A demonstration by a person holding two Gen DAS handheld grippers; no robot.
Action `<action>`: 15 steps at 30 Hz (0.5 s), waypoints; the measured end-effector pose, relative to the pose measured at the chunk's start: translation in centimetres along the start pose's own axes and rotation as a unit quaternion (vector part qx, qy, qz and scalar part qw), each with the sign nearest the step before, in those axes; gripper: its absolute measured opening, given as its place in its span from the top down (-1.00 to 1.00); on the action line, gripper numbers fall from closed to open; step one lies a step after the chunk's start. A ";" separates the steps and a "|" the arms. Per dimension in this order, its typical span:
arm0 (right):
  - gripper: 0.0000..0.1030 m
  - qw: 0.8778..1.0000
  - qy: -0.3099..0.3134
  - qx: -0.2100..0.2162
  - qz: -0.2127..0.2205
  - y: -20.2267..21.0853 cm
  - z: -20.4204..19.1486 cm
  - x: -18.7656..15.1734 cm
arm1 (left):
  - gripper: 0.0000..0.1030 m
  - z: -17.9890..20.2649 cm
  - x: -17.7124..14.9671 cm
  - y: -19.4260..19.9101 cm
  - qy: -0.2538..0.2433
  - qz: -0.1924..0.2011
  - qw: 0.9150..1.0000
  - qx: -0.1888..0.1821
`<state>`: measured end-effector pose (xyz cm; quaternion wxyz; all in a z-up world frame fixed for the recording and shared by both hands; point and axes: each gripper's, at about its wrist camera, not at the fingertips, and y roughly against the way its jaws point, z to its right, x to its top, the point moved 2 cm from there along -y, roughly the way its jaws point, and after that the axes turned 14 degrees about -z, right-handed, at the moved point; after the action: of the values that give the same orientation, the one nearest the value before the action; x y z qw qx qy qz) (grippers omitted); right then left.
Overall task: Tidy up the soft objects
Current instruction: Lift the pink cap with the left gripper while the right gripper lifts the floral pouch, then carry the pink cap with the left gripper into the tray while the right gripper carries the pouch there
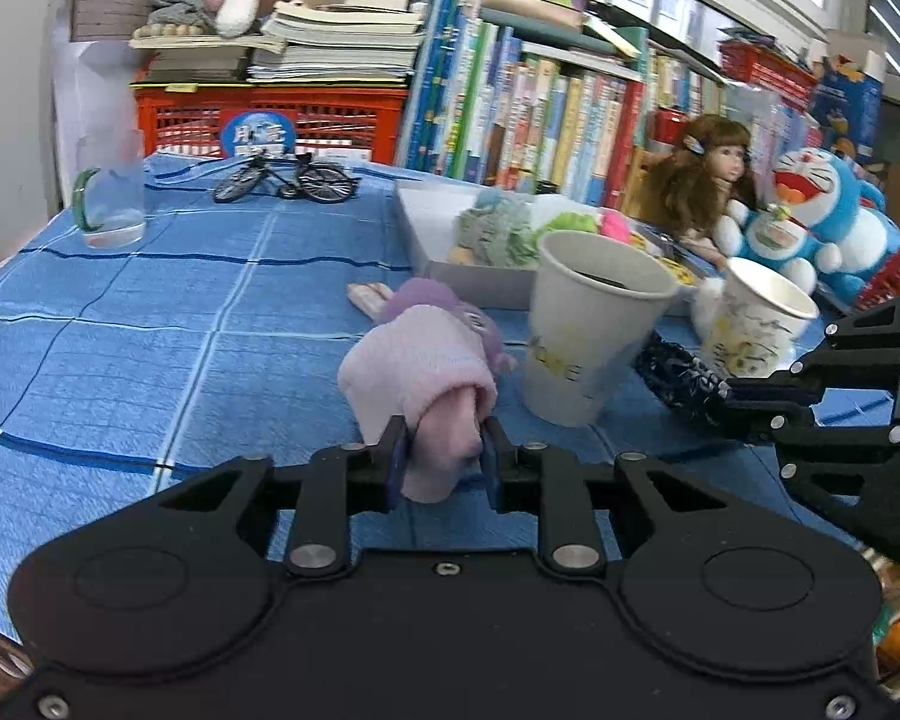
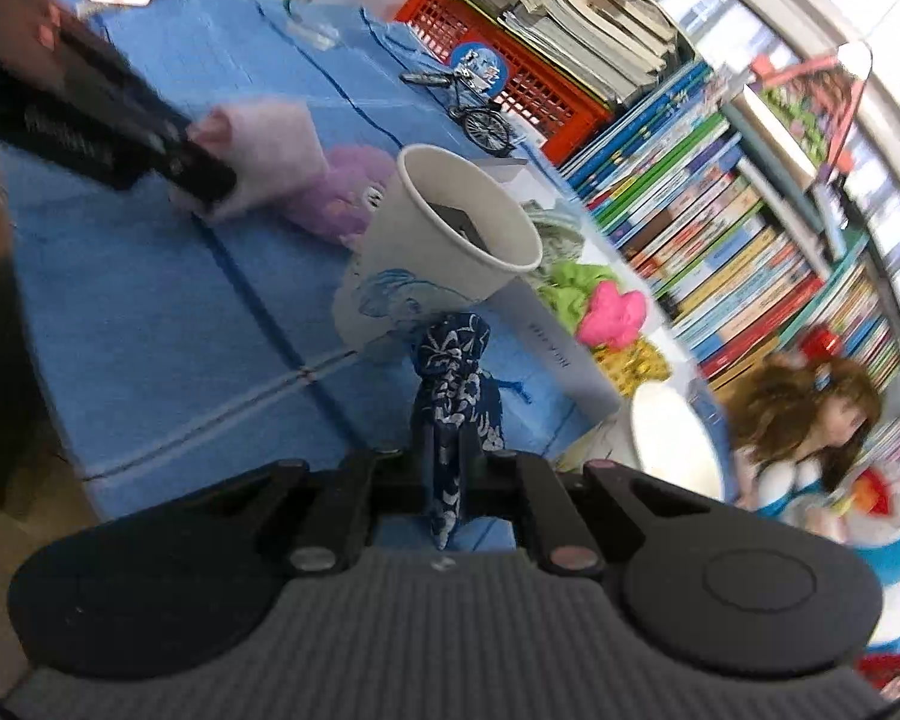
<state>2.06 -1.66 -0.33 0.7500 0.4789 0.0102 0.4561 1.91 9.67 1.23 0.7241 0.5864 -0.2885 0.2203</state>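
Cloth is being pinched in both hands at once, which reads as two soft items being gathered for sorting. The left gripper (image 1: 444,453) is clamping its jaws on the near end of a rolled pink sock (image 1: 417,375); the roll is stretching away from the fingertips across the blue checked surface (image 1: 150,324) and butting against a purple plush toy (image 1: 444,300) just behind it. The right gripper (image 2: 444,468) is squeezing its jaws tight on a dark blue patterned cloth (image 2: 450,384), whose bunched top is standing up straight ahead of the fingers, just in front of a tall paper cup (image 2: 444,240). A white tray (image 1: 444,222) beyond the cup is already holding green and pink soft pieces, so it is probably serving as the collecting place. Both items are sitting directly between their own fingers, apart from each other.
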 end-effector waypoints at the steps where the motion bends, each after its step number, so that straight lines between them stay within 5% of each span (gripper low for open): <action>1: 0.79 1.000 -0.009 0.017 0.000 0.4 0.3 -0.2 | 0.37 0.2 -0.1 0.2 0.000 0.003 1.000 0.005; 9: -0.13 0.996 -0.067 0.058 0.011 0.4 1.8 -1.1 | -0.25 0.9 0.8 0.0 0.008 0.023 0.999 0.025; 11: -0.24 0.995 -0.070 0.070 0.010 -0.2 1.8 -0.9 | -0.46 0.9 1.2 -0.6 0.010 0.022 0.999 0.034; 15: -0.37 0.994 -0.077 0.072 0.004 -1.7 1.5 -0.5 | -0.48 0.9 1.4 -2.5 0.023 -0.001 0.999 0.042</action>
<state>3.61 -3.27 -0.96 0.7105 0.5654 -0.0164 0.4186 4.45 8.22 0.50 0.7056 0.6112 -0.2620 0.2446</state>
